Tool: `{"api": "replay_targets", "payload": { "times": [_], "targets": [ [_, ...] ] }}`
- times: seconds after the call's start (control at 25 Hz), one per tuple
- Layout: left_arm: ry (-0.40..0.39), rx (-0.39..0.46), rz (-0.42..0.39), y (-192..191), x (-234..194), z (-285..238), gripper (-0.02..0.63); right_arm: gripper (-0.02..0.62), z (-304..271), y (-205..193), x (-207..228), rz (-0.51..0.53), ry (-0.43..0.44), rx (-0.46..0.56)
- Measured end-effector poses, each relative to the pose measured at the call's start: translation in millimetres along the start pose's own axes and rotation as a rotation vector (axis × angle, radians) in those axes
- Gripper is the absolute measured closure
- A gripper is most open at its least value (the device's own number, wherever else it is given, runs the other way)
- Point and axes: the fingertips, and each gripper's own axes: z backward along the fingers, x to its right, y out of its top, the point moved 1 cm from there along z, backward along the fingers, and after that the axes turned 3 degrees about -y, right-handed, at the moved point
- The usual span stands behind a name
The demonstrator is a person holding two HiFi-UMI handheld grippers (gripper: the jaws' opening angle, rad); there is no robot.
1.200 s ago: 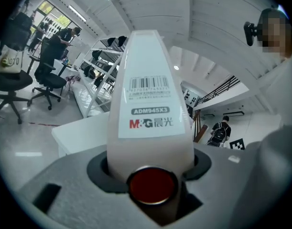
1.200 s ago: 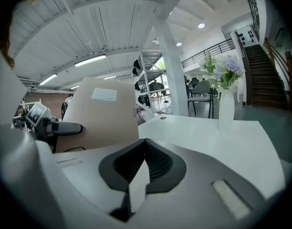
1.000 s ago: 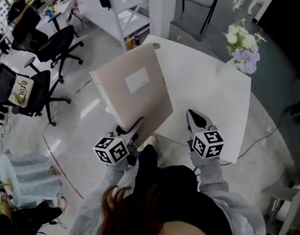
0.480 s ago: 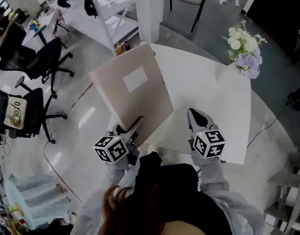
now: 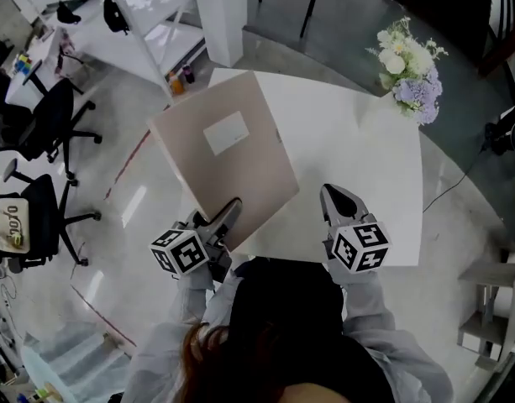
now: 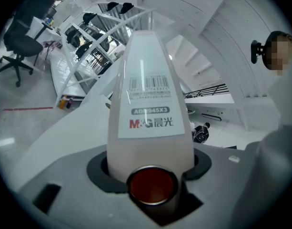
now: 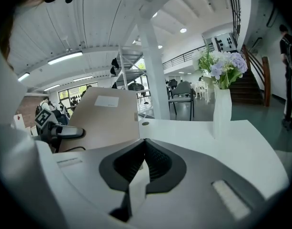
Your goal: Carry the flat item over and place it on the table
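Plainly gripped at its near edge between the half-spread jaws of the left gripper [image 5: 222, 215], the flat beige folder [image 5: 225, 154] stretches forward from them over the left part of the white table [image 5: 362, 154], while the right gripper [image 5: 336, 201], jaws together and empty, hovers nearby.

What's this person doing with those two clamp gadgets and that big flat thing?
A person holds a two-jaw gripper in each hand. The left gripper is clamped on the near edge of a flat beige folder and holds it tilted over the left part of the white table, one side overhanging the floor. It does not lie flat yet. The right gripper is shut and empty, hovering over the table's near edge. A vase of flowers stands at the far right corner.
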Motion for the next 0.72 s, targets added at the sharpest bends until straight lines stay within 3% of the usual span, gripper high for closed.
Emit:
{"api": "replay_targets", "payload": {
  "times": [0.24, 0.4, 0.72],
  "targets": [
    [-0.084, -0.051, 0.044, 14, -1, -47, 0.330, 0.584, -23, 21, 31, -0.017, -0.014, 0.020],
    [-0.125, -0.082, 0.117, 19, -5, -79, 0.328, 0.584, -44, 33, 53, -0.031, -0.022, 0.019],
    [-0.117, -0.152, 0.263, 31, -41, -135, 0.327, 0.584, -90, 36, 85, -0.078, -0.025, -0.022]
  ]
}}
